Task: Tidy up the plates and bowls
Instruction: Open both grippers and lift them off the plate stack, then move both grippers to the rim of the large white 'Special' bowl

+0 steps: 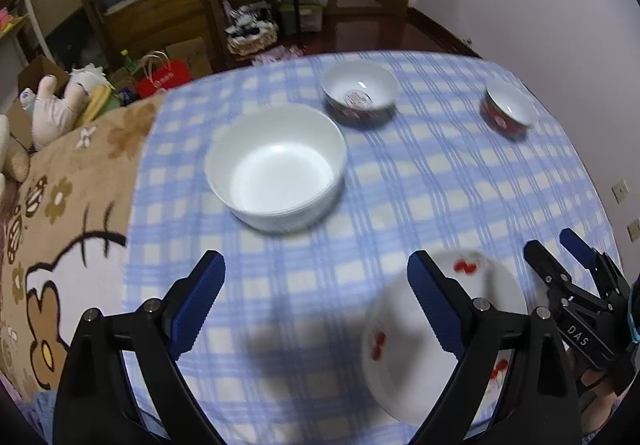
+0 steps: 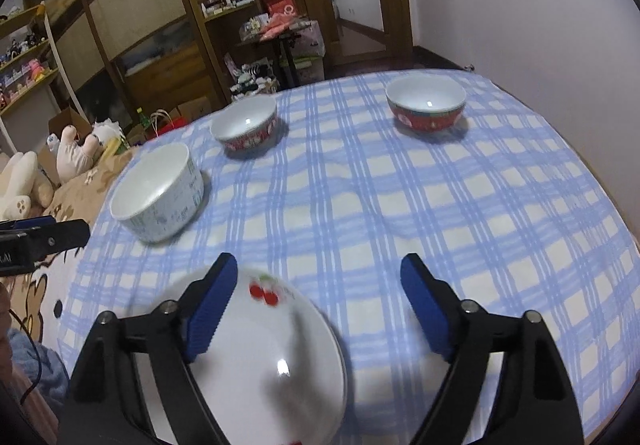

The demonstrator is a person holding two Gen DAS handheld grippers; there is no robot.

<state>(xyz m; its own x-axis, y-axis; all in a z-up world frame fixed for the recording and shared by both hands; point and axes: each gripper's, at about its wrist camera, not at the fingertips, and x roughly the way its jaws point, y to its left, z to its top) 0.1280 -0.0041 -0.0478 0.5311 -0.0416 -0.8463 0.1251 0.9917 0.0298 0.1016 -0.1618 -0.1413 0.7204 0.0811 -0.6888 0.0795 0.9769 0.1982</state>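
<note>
A white plate with red cherries (image 1: 404, 341) lies on the blue checked tablecloth (image 1: 420, 181) at the near edge; it also shows in the right wrist view (image 2: 264, 357). A large white bowl (image 1: 276, 169) (image 2: 158, 193) stands at the left. A white bowl with a red patterned outside (image 1: 360, 93) (image 2: 246, 129) stands further back. A red bowl (image 1: 508, 111) (image 2: 426, 103) stands at the far right. My left gripper (image 1: 316, 301) is open and empty above the cloth. My right gripper (image 2: 316, 305) is open and empty over the plate's right side; it also shows in the left wrist view (image 1: 560, 257).
A brown cartoon blanket (image 1: 60, 225) lies left of the cloth, with plush toys (image 1: 56, 105) beyond it. Wooden shelves (image 2: 224, 5) and cluttered floor items stand behind the table. A white wall (image 2: 520, 5) is on the right.
</note>
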